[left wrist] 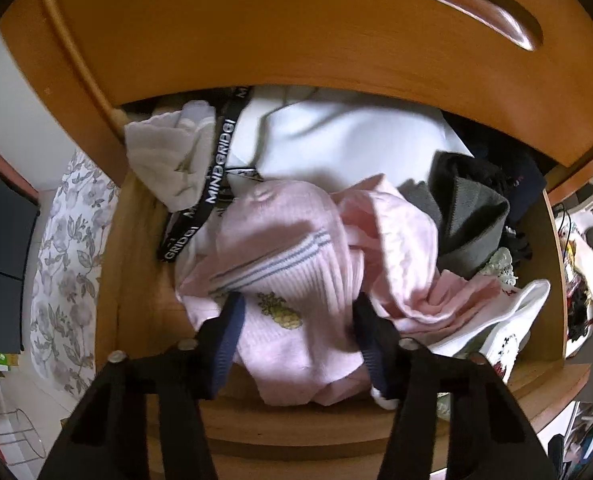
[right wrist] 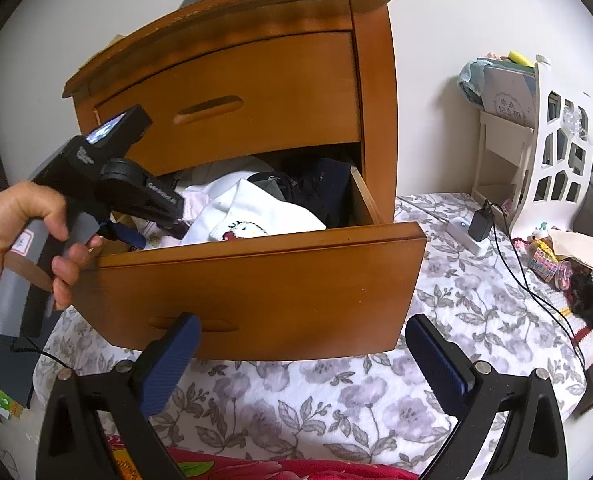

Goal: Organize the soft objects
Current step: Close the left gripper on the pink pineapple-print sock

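Nearest the left wrist camera, the left gripper (left wrist: pixel 296 320) points steeply down into an open drawer (left wrist: pixel 552 280), its two blue pads set on either side of a pink sock (left wrist: pixel 292 280) with grey stripes and a small yellow emblem. Both pads touch the ribbed cloth, which bunches between them, so the jaws are clamped on it. Right of that sock lies a crumpled pink cloth (left wrist: pixel 396 248), and at the lower right a white sock (left wrist: pixel 512 328) with a printed figure hangs over the drawer's edge. Farther in, a black strap (left wrist: pixel 212 188) with white lettering runs diagonally left of centre, with a white ribbed sock (left wrist: pixel 164 160) at its left. A grey garment (left wrist: pixel 472 216) sits at the right and a large white cloth (left wrist: pixel 356 140) fills the back under the upper drawer front.

Seen from the right wrist camera, the right gripper (right wrist: pixel 300 360) hovers at the bottom of the frame with its jaws wide apart and nothing between them, above a flowered bedspread (right wrist: pixel 476 292). Beyond it stands the wooden nightstand (right wrist: pixel 372 80), lower drawer pulled out. At the left edge a hand (right wrist: pixel 24 236) holds the left gripper's grey handle, the tool reaching into the drawer. A white shelf (right wrist: pixel 552 148) stands at the far right.
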`<state>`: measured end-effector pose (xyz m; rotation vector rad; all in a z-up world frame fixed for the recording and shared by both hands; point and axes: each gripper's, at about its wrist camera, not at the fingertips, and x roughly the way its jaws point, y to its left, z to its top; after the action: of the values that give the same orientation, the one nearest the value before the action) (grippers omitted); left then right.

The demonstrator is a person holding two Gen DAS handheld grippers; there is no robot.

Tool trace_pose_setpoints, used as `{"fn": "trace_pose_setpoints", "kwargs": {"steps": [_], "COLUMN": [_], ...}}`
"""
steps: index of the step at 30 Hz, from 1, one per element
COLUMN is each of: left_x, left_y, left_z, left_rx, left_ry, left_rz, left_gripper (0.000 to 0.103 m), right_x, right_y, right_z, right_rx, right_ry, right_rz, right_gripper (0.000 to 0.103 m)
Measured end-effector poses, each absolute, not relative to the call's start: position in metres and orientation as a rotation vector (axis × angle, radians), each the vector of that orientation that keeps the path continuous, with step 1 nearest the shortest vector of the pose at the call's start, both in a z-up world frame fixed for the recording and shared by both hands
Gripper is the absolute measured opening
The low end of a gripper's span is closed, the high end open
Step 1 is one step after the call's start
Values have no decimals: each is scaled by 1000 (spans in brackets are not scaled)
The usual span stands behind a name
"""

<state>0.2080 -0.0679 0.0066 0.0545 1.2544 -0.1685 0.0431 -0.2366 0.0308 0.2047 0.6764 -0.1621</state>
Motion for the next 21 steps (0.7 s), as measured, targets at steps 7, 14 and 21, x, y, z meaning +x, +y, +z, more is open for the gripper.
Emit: {"fn": "trace_pose_setpoints", "kwargs": {"steps": [7,14,21], "left_x": [205,192,178], "left_y": [-43,-13,20], "left_z": [16,32,41], "left_rx": [-31,-110,-199], "left_ry": [1221,1146,1039], "left_rz": [-179,-162,-115], "left_gripper": [29,17,14], "right_x": [44,44,44], "right_y": [-238,-240,-238], "right_z": [29,28,28], "right_rx": [213,227,223], "right_ry": [683,688,689], "right_rz": [-159,-159,-163], "right_gripper": [103,103,103]}}
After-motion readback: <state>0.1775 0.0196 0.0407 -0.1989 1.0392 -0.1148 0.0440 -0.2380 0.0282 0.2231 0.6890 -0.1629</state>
